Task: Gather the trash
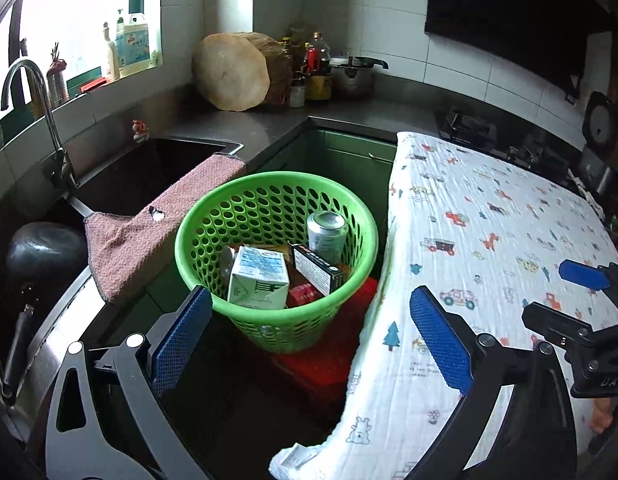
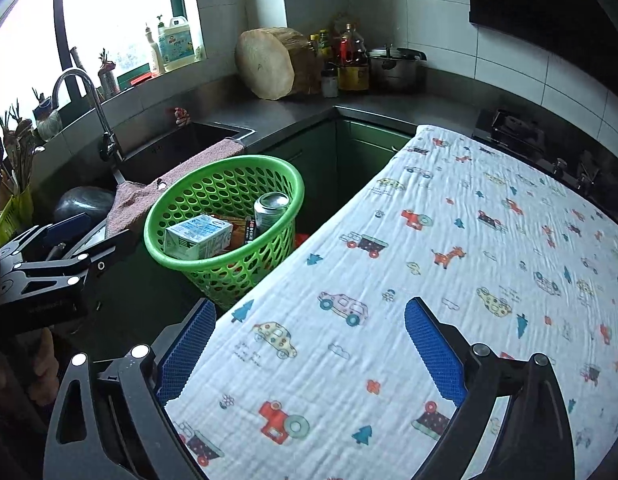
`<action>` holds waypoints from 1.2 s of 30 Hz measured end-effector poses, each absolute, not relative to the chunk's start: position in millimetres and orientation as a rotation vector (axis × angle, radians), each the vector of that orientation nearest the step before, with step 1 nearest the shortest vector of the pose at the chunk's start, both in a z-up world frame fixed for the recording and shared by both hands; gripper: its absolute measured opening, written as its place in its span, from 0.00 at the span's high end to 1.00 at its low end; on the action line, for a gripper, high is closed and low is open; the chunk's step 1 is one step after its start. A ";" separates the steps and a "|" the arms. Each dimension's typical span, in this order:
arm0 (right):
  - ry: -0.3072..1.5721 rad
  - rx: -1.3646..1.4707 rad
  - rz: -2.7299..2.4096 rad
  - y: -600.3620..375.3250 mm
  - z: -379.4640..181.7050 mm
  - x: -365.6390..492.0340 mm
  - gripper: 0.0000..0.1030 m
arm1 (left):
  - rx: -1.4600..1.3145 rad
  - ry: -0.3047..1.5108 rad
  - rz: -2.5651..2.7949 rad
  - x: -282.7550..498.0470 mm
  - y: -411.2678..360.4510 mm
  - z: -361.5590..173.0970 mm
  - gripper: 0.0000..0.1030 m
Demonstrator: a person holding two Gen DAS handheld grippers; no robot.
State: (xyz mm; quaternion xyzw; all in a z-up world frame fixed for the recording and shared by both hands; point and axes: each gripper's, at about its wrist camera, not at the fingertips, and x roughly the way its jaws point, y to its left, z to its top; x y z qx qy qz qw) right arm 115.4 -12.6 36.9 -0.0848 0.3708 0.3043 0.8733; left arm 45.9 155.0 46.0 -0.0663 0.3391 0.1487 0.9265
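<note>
Both the left tongs (image 1: 309, 336) and right tongs (image 2: 311, 350) gape empty; the green basket (image 1: 351, 216) holding carton (image 1: 257, 278) and can (image 1: 327, 236) stands straight ahead of the left, off the tabletop's (image 2: 449, 248) left edge.

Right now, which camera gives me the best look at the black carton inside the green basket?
The left wrist view: the black carton shows its long printed face, leaning between the milk carton and the can. The right wrist view shows only a thin edge of it beside the can.
</note>
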 end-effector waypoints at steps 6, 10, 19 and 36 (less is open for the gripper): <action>0.749 -0.161 0.595 -39.3 31.0 93.7 0.09 | -0.093 0.668 0.335 30.7 126.4 44.8 0.05; 0.735 -0.130 0.580 -54.6 29.9 80.9 0.09 | -0.086 0.659 0.320 20.8 113.6 43.7 0.05; 0.724 -0.079 0.553 -79.9 28.4 59.4 0.09 | -0.059 0.642 0.297 -3.0 95.2 39.6 0.05; 0.720 -0.075 0.528 -89.4 25.5 45.5 0.08 | -0.007 0.617 0.254 -21.9 79.9 40.0 0.05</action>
